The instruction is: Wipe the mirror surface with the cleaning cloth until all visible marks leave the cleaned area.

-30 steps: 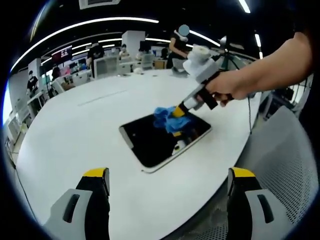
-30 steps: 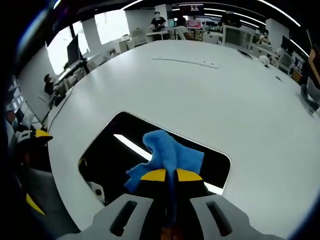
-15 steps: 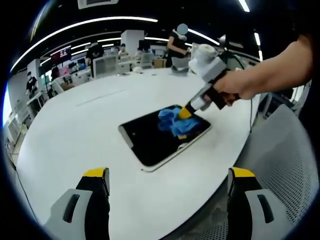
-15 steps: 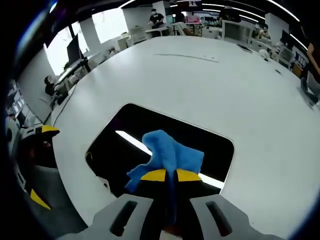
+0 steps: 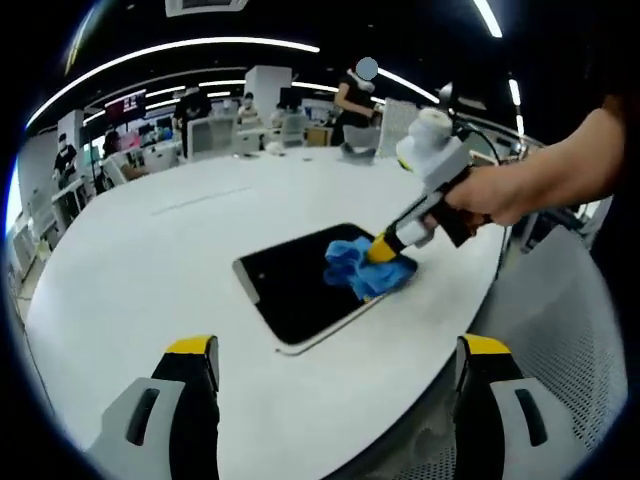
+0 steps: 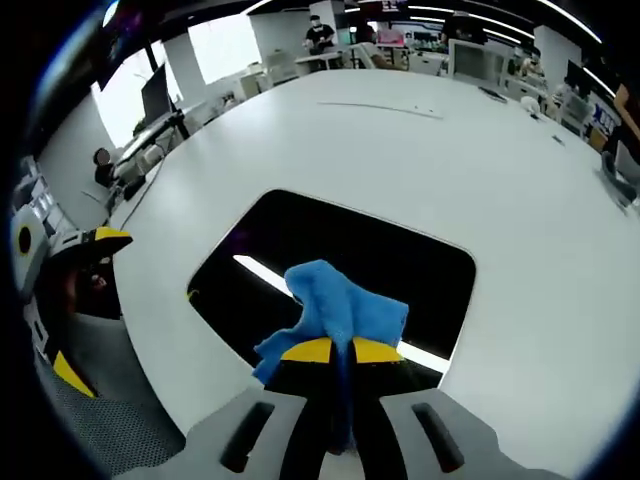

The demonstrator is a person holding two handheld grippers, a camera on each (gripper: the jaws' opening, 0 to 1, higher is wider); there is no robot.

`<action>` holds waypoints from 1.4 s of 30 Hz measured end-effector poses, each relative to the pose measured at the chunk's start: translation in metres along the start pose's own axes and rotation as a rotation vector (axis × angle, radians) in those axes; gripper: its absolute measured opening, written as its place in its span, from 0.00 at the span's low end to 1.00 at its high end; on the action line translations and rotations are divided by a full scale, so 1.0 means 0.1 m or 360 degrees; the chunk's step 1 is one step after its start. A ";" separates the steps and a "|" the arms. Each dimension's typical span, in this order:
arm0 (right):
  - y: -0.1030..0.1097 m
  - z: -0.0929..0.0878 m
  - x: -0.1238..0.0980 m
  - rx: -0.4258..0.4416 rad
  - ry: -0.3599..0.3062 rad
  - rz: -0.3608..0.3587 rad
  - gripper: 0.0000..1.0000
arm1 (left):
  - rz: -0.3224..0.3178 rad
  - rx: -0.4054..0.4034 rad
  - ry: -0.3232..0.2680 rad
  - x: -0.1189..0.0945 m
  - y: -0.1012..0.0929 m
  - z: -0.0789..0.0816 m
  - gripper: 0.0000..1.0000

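A dark rectangular mirror [image 5: 290, 283] lies flat on the white table [image 5: 150, 270]. My right gripper [image 5: 380, 248], held by a hand, is shut on a blue cleaning cloth [image 5: 358, 268] and presses it onto the mirror's right part near its edge. In the right gripper view the cloth [image 6: 335, 310] bunches above the closed yellow-tipped jaws of my right gripper [image 6: 338, 350], with the mirror [image 6: 340, 255] spread beyond it, reflecting a ceiling light. My left gripper [image 5: 335, 352] hovers open over the table's near edge, well short of the mirror, with nothing between its fingers.
The table's rounded edge [image 5: 420, 400] runs close below the mirror, with a grey mesh chair [image 5: 560, 340] beyond it. Desks, monitors and people stand far behind the table [image 5: 200, 110]. My left gripper [image 6: 85, 270] shows at the left of the right gripper view.
My right gripper has dragged the cloth across the mirror towards its right, near-edge part. The left gripper has stayed put.
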State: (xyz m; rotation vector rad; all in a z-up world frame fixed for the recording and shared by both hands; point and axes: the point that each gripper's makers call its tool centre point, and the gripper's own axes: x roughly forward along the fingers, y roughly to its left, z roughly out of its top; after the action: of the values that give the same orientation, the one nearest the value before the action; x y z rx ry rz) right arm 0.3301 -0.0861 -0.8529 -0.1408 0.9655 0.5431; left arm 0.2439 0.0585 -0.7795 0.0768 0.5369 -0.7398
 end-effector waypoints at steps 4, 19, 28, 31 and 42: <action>0.02 -0.05 -0.03 0.0005 0.0004 0.0004 0.00 | 0.0000 -0.0012 0.0016 0.00 -0.01 -0.01 0.99; 0.12 -0.13 -0.06 0.0013 0.0024 0.0003 0.00 | -0.0012 0.0027 0.0104 0.00 -0.03 -0.10 0.99; 0.21 -0.20 -0.10 0.0032 0.0054 0.0031 0.00 | -0.0031 0.0001 0.0042 -0.04 -0.06 -0.01 0.99; 0.22 -0.21 -0.11 0.0022 0.0048 0.0030 0.00 | -0.0035 0.0032 -0.0028 -0.07 -0.09 0.08 0.99; 0.24 -0.23 -0.12 0.0036 0.0055 0.0033 0.00 | -0.0047 0.0001 0.0020 -0.04 -0.09 0.02 0.99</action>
State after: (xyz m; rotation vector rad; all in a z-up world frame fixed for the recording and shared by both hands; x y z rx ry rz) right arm 0.2961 -0.0779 -0.8535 -0.1206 1.0075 0.5499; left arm 0.2365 0.0540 -0.7749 0.0742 0.5508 -0.7689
